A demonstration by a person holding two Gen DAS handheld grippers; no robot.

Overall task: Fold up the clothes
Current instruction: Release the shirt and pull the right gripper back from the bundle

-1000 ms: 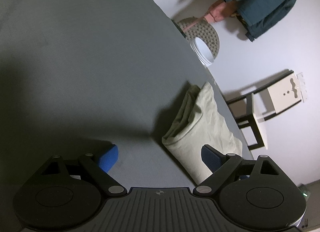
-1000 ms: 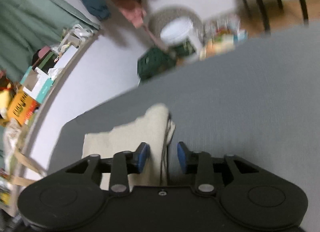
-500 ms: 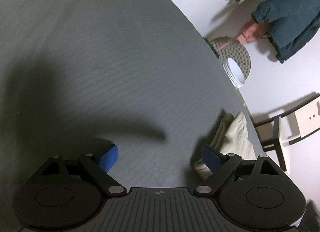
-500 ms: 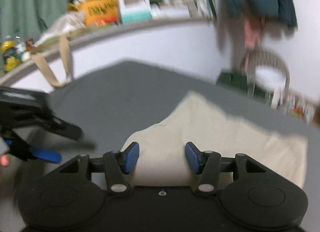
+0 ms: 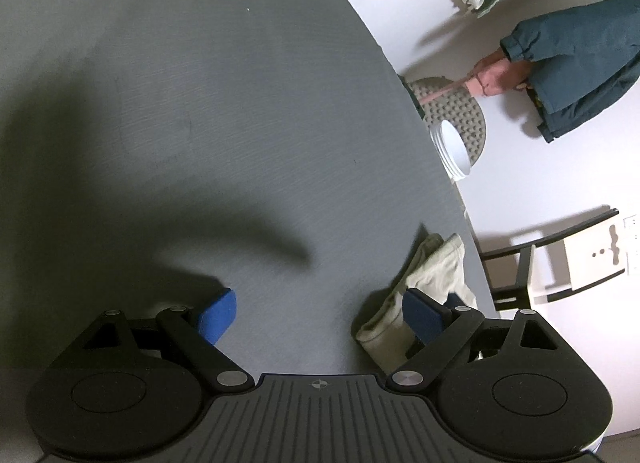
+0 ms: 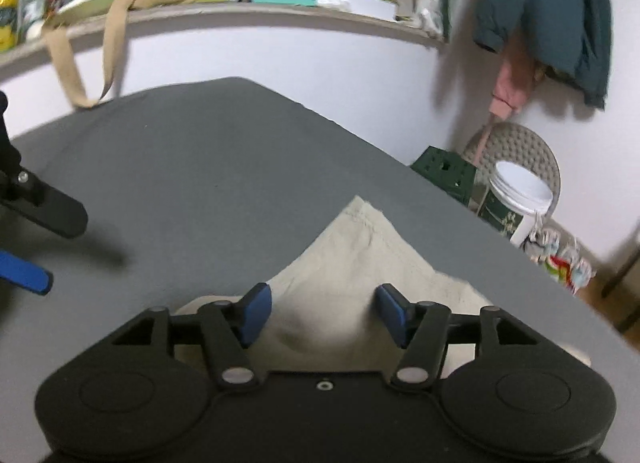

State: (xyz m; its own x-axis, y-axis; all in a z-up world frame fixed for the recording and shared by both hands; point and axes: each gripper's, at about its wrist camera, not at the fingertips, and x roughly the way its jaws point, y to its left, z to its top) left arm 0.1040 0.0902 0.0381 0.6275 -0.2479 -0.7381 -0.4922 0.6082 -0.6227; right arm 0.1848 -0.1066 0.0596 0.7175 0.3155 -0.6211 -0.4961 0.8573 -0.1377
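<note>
A folded cream garment (image 6: pixel 360 255) lies on the grey table (image 6: pixel 200 167), near its right edge. My right gripper (image 6: pixel 323 313) hovers just above it, open, with nothing between the blue pads. In the left wrist view the same cream garment (image 5: pixel 436 267) lies at the lower right, partly behind the right finger. My left gripper (image 5: pixel 318 313) is open over bare grey table (image 5: pixel 200 103) to the garment's left. The left gripper's finger (image 6: pixel 24 273) also shows at the left edge of the right wrist view.
Beyond the table's far edge stand a white-lidded tub (image 6: pixel 516 199), a green crate (image 6: pixel 444 167) and a round studded seat (image 6: pixel 520 147). A teal jacket (image 6: pixel 548 11) hangs on the wall. A cluttered shelf (image 6: pixel 240 11) runs behind. A chair (image 5: pixel 560 259) stands at the right.
The right gripper has opened wider and swung round to face the garment's corner. The left gripper has shifted away from the garment and stayed open.
</note>
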